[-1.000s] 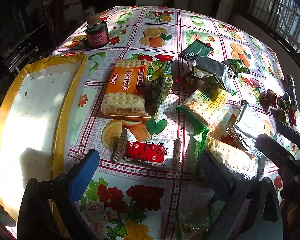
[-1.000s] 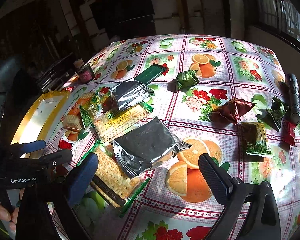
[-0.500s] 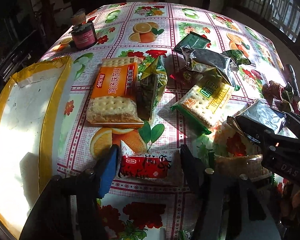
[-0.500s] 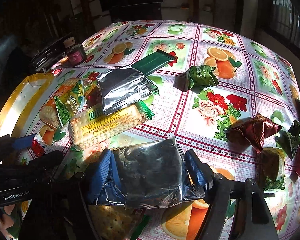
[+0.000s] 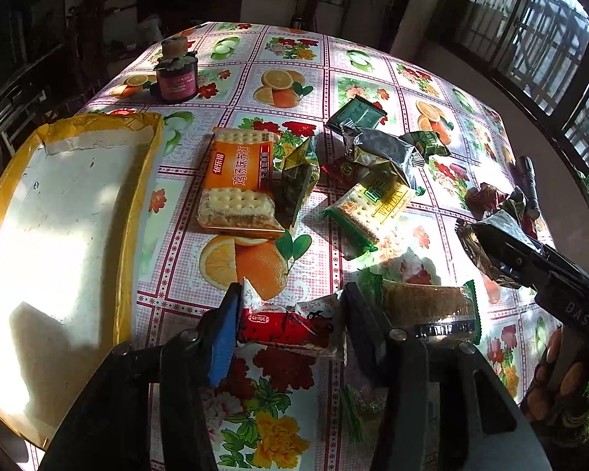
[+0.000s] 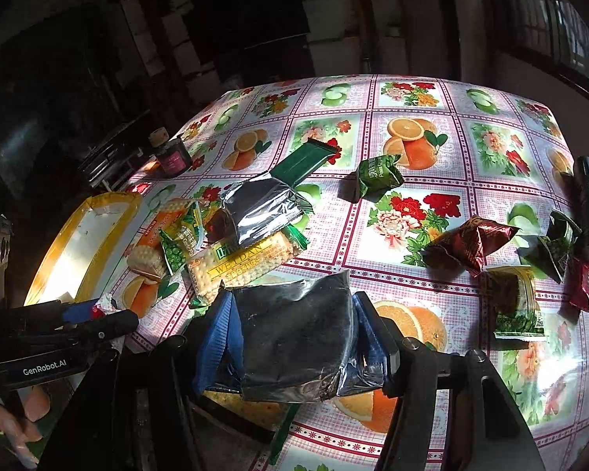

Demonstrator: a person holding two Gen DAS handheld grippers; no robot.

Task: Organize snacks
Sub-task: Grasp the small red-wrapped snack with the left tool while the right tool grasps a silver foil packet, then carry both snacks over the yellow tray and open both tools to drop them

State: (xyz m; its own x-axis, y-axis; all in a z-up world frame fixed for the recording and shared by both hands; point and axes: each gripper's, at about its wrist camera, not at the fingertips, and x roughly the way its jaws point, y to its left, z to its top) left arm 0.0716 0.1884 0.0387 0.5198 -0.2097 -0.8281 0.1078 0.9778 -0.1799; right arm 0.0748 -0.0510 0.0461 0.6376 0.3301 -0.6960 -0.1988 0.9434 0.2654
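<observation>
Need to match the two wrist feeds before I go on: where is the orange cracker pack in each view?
Left wrist: the orange cracker pack lies centre-left, just right of the yellow-rimmed tray.
Right wrist: orange cracker pack at left, partly hidden behind a green snack bag.
Shared landmark: the dark jar at the table's far side.

Glossy, sun-glared printed oilcloth (image 6: 432,125) over table. Crinkled reflective silver foil pouch (image 6: 294,337). Shiny red plastic-film wrapper (image 5: 286,325). Clear glossy film on cracker pack (image 5: 237,184). Smooth matt-white tray (image 5: 59,216), yellow rim. Black matt-looking torch (image 6: 588,206).
</observation>
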